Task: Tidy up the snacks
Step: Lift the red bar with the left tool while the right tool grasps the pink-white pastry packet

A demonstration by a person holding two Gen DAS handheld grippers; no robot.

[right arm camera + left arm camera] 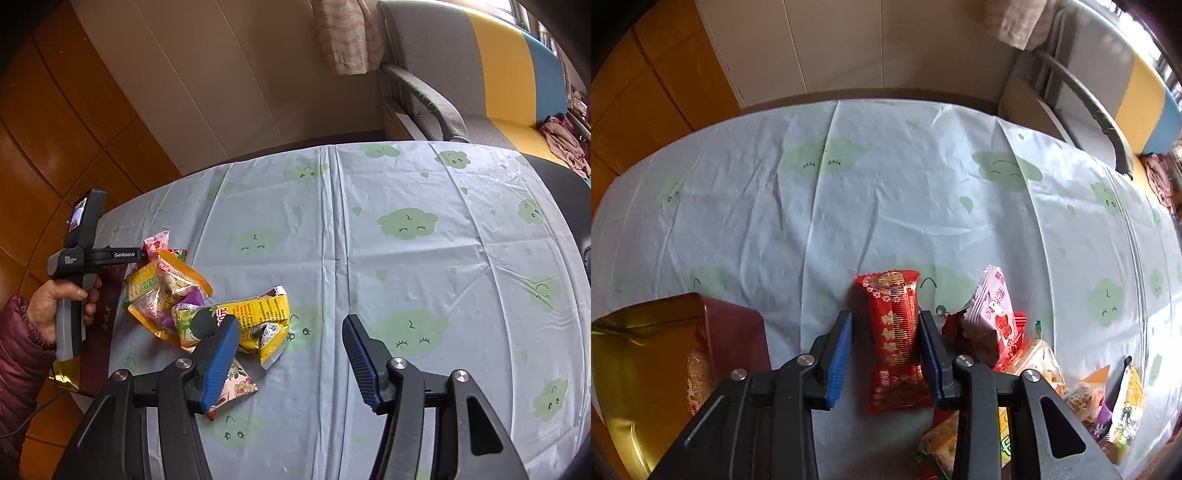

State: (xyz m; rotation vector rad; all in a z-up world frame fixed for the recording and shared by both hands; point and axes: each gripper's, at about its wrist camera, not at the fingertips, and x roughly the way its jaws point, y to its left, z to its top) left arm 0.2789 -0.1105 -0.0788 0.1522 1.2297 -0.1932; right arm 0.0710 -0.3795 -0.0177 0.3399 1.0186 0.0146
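The left gripper [885, 354] has its jaws pinched on a red snack packet [897, 339], the blue pads [839, 360] pressing its two long sides, so the packet hangs upright above the desk [886, 199] with its crimped top end pointing away from the camera. Just left of it, at the near left edge of the desk, sits an open box [646, 373] with a gold lining and dark red wall; a pale packet lies inside. Just right of the jaws lies the heap of snacks [997, 332], with a pink-and-white packet on top and more wrappers trailing to the near right. The right gripper [290, 354] holds nothing: its jaws are spread over bare cloth, and its left pad [218, 363] overlaps a floral packet [238, 384] and sits beside a yellow packet [266, 314]. In the right wrist view the person's left hand [55, 306], in a dark red quilted sleeve, grips the left tool at the desk's left edge. Beyond the heap, the far and right parts of the cloud-print cloth lie open up to the rounded far edge, where a sofa [480, 85] stands close behind the right corner.
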